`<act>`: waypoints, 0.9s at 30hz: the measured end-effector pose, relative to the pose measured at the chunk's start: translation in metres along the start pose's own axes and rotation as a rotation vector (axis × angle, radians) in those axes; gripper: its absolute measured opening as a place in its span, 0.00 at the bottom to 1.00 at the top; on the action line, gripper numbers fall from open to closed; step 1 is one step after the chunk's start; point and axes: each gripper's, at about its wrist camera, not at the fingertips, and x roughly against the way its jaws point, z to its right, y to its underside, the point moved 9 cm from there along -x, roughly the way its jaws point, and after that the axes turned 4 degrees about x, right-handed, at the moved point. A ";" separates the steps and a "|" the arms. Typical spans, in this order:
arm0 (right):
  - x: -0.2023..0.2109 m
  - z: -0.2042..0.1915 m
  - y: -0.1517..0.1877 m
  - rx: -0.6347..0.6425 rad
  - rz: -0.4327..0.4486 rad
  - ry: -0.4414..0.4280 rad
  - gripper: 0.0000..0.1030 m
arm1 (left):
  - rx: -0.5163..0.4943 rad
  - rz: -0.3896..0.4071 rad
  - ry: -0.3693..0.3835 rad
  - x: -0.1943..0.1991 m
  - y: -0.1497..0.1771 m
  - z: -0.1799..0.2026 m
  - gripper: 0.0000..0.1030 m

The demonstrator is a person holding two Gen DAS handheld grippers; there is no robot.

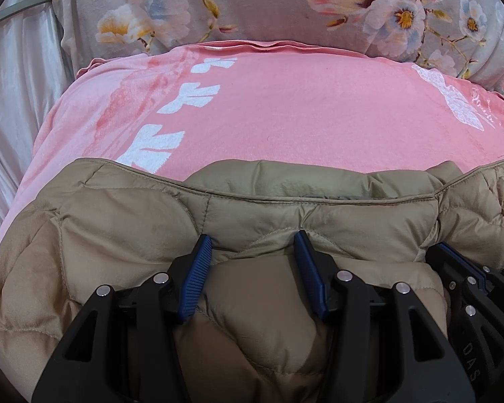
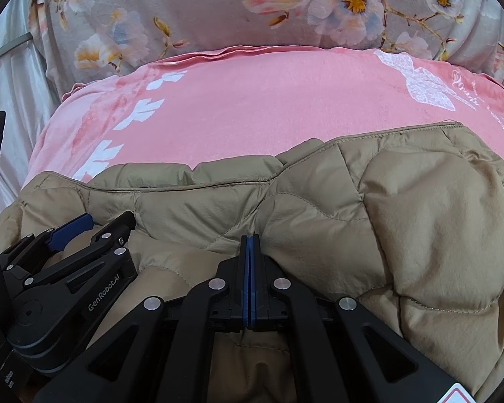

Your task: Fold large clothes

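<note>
A tan quilted puffer jacket (image 1: 124, 221) lies bunched on a pink blanket (image 1: 285, 114); it also shows in the right wrist view (image 2: 420, 208). My left gripper (image 1: 252, 240) is open, its blue-padded fingers straddling a raised fold of the jacket. My right gripper (image 2: 250, 238) has its pads pressed together at a jacket seam; any fabric between them is hidden. The right gripper shows at the right edge of the left wrist view (image 1: 467, 268), and the left gripper shows at the left of the right wrist view (image 2: 74, 231).
The pink blanket (image 2: 252, 107) with white prints covers a bed. A grey floral quilt (image 1: 268, 3) lies beyond it. White satin fabric (image 1: 13, 107) hangs at the left.
</note>
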 end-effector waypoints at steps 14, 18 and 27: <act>0.109 -0.030 0.028 -0.009 0.084 -0.111 0.07 | 0.101 -0.035 0.153 0.092 0.048 -0.045 0.57; 0.097 -0.046 0.054 0.014 0.047 -0.116 0.07 | 0.087 -0.018 0.102 0.091 0.067 -0.045 0.57; 0.073 -0.054 0.079 0.129 0.071 0.022 0.07 | 0.050 0.034 0.037 0.080 0.084 -0.040 0.58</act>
